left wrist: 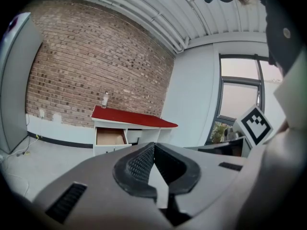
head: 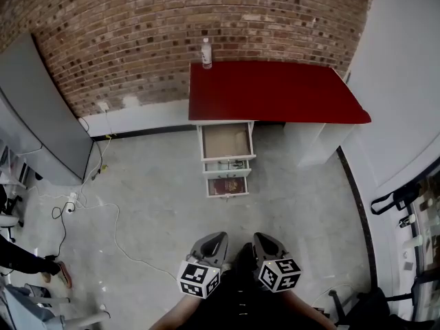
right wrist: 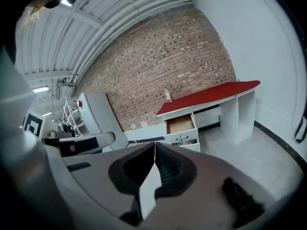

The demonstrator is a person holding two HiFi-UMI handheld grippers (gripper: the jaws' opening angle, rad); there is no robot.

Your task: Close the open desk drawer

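Drawer check: the top drawer (head: pixel 225 141) of the white unit under your red desk (head: pixel 275 91) is pulled out toward you. From your head view you're looking straight down at its plain brown bottom. The middle drawer (head: pixel 227 173) and the bottom drawer (head: pixel 209 187) are out too, each one a step nearer to you than the one above it. The middle one has a few small bits in it that are too tiny to make out. The bottom one holds a flat dark red thing (head: pixel 227 185). The whole stack sits at the left end of the desk, on the far side by the brick wall (head: pixel 172 26).

Your left gripper (head: pixel 218 238) has its jaws shut tight, tips meeting, with nothing between them. Same deal for your right gripper (head: pixel 261 239): jaws pressed together, gripping nothing. Both are down near your body, side by side, and aimed toward the desk. They're well apart from the drawers, with bare concrete floor (head: pixel 151 205) in between.

A bottle (head: pixel 206 53) stands upright on the far left corner of the desk, close to the wall. A white cable (head: pixel 117 232) trails across the floor off to your left.
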